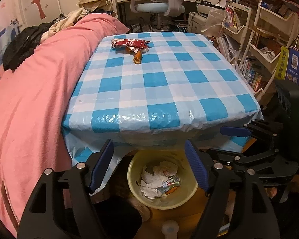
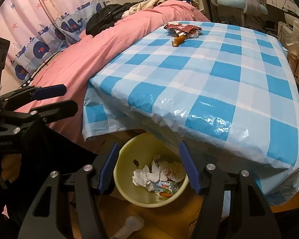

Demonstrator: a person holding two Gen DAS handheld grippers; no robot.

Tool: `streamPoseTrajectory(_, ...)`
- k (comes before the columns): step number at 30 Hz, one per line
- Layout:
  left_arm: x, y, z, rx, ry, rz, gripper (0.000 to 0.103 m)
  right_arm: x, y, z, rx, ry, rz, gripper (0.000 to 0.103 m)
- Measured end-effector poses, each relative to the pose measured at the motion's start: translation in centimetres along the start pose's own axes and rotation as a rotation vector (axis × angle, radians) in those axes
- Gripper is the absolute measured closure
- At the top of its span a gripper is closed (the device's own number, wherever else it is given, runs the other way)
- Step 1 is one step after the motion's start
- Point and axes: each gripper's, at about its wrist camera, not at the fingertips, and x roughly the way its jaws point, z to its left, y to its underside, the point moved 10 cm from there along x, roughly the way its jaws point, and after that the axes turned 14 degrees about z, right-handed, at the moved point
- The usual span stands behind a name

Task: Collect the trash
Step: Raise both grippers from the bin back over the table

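Note:
A red snack wrapper [image 1: 129, 43] with crumpled scraps and an orange peel-like piece [image 1: 137, 57] lies at the far left of the blue-checked table [image 1: 159, 83]; the wrapper [image 2: 181, 27] and the orange piece [image 2: 178, 40] also show in the right wrist view. A yellow bin [image 1: 159, 199] holding crumpled tissues and packets stands on the floor under the table's near edge, also in the right wrist view [image 2: 127, 191]. My left gripper [image 1: 148, 147] is open and empty above the bin. My right gripper [image 2: 147, 149] is open and empty above the bin too, and shows at the right of the left wrist view [image 1: 239, 139].
A bed with a pink blanket [image 1: 39, 91] runs along the table's left side, with dark clothes [image 1: 24, 45] piled on it. Shelves of books [image 1: 255, 39] stand to the right. A desk chair [image 1: 159, 2] is beyond the table. A white object [image 2: 129, 227] lies on the wooden floor.

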Motion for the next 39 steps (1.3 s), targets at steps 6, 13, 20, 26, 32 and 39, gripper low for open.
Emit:
streamPoseTrajectory(6, 0.0, -0.3, 0.3, -0.013, -0.004, -0.009, 0.030, -0.2, -0.2, -0.2, 0.004, 0.006, -0.013, 0.042)
streamPoseTrajectory(13, 0.0, -0.7, 0.4, -0.018, -0.015, -0.022, 0.026, -0.3, -0.5, -0.3, 0.006, 0.016, -0.029, 0.042)
streamPoseTrajectory(20, 0.1, -1.6, 0.5, -0.022, -0.011, -0.031, 0.025, -0.3, -0.7, -0.6, 0.011, 0.026, -0.038, 0.042)
streamPoseTrajectory(26, 0.1, -2.3, 0.5, -0.019, -0.013, -0.038, 0.025, -0.1, -0.8, -0.7, 0.013, 0.029, -0.037, 0.042)
streamPoseTrajectory(32, 0.5, -2.8, 0.7, -0.021, -0.019, -0.037, 0.025, -0.1, -1.0, -0.9, 0.015, 0.031, -0.041, 0.042)
streamPoseTrajectory(39, 1.1, -3.4, 1.2, -0.027, -0.026, -0.039, 0.025, -0.3, -1.7, -1.1, 0.009, 0.060, -0.066, 0.036)
